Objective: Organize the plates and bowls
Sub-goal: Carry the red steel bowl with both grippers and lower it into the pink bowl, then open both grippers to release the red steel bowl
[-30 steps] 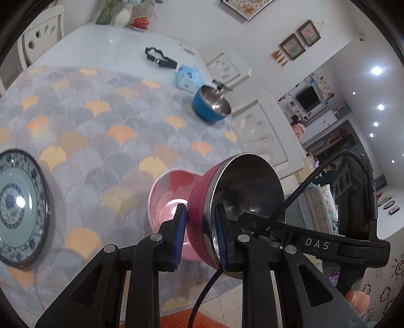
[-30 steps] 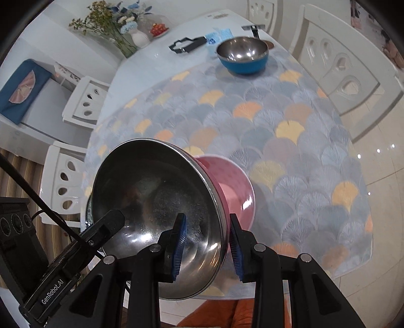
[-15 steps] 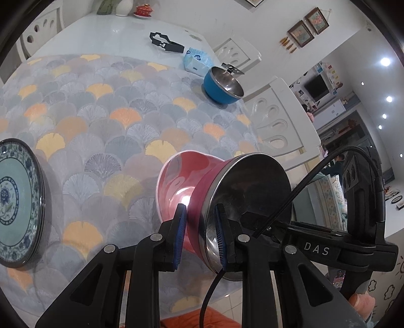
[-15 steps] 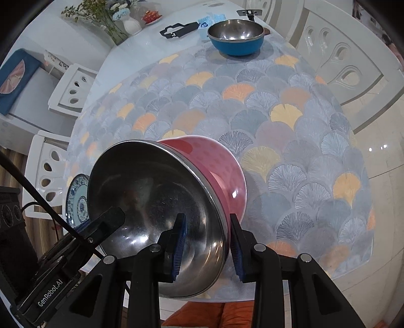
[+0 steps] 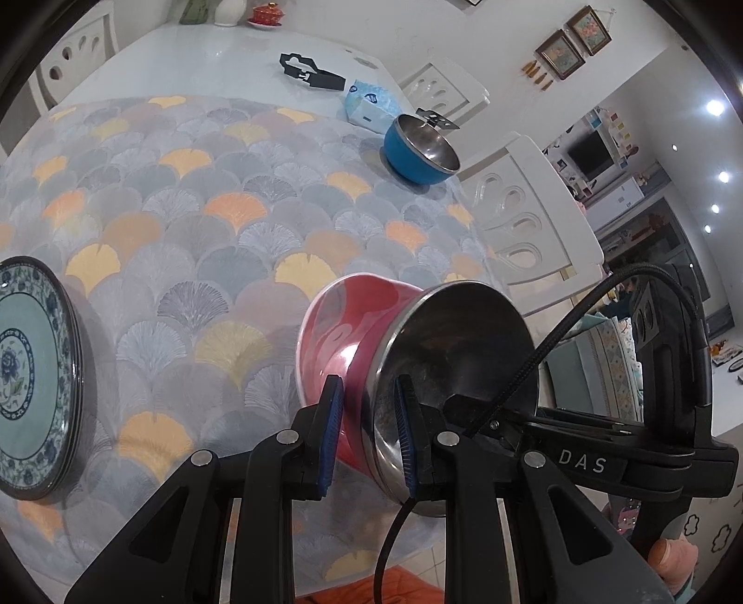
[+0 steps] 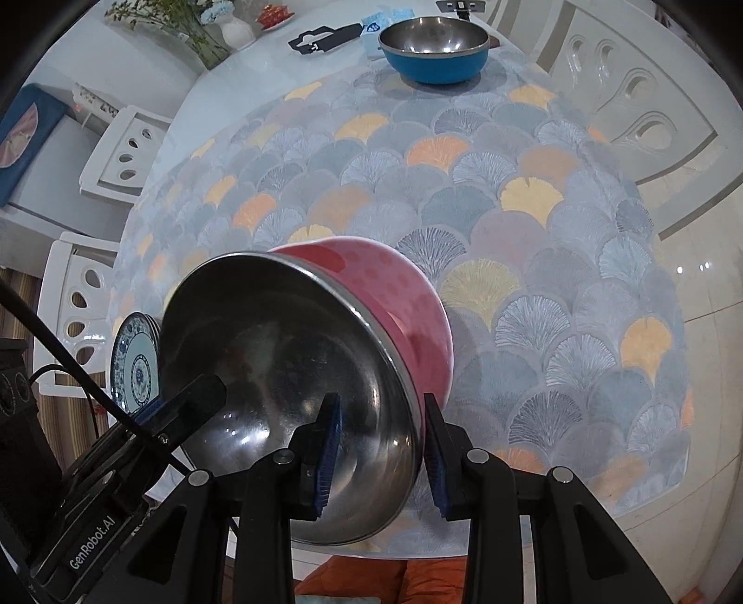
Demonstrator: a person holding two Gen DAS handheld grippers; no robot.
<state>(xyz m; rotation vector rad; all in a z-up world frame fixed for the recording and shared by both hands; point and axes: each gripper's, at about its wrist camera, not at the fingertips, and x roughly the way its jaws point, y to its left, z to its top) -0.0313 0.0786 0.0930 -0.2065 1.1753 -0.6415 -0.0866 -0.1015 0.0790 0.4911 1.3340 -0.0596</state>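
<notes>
Both jaws are clamped on the rim of your red, steel-lined bowl (image 5: 371, 344): left gripper (image 5: 367, 432) and right gripper (image 6: 378, 450) on opposite sides. It sits tilted in a pink bowl (image 6: 436, 334) on the fan-patterned tablecloth (image 5: 209, 223).

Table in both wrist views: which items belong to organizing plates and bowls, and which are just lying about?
Part of the job:
- red bowl, gripped by both tools
- blue bowl
- patterned plates

Lying about:
- tissue pack
- black tongs
- flower vase
- small red dish
</notes>
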